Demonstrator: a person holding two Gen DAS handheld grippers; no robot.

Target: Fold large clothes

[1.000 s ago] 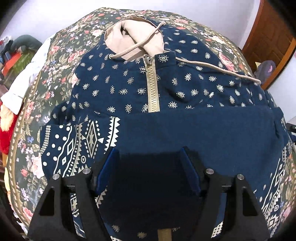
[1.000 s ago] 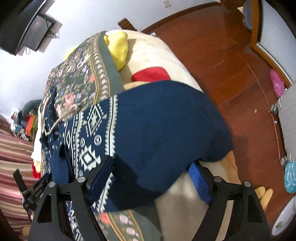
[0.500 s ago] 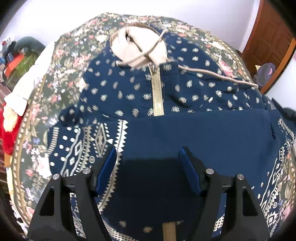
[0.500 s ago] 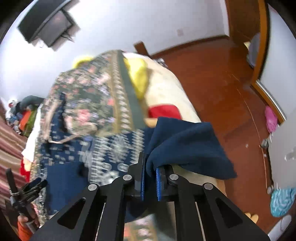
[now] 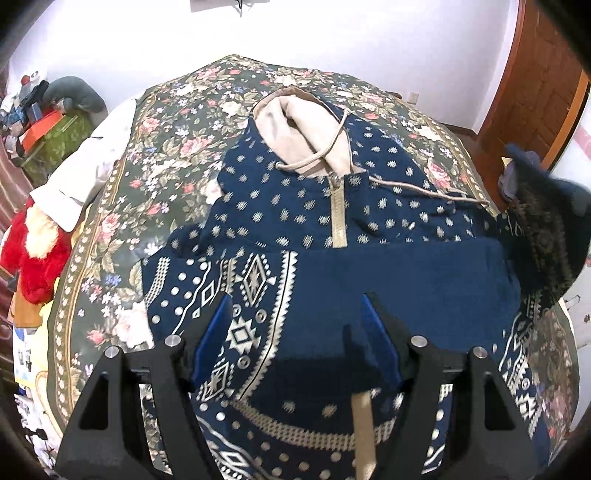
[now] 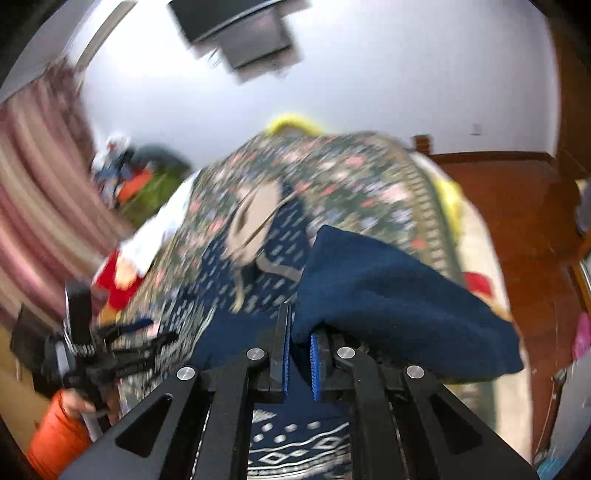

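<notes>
While hoodie (image 5: 332,221) lies face up on bed (image 5: 177,122), zipper toward you, fold only begun: one sleeve (image 5: 399,280) already across chest. Your right gripper (image 6: 299,354) clamped on other sleeve (image 6: 388,295), lifted clear. Your left gripper (image 5: 295,328) wide open, empty, above hem. Left: lay sleeve over, fold body. White garment (image 5: 92,173), red plush (image 5: 37,251) at bed edge, well apart.

we see a floral bedspread (image 5: 177,147), a red plush (image 5: 37,254) at its left edge beside white cloth (image 5: 88,173), a wooden door (image 5: 535,85), and a blurred wall screen (image 6: 243,33)
</notes>
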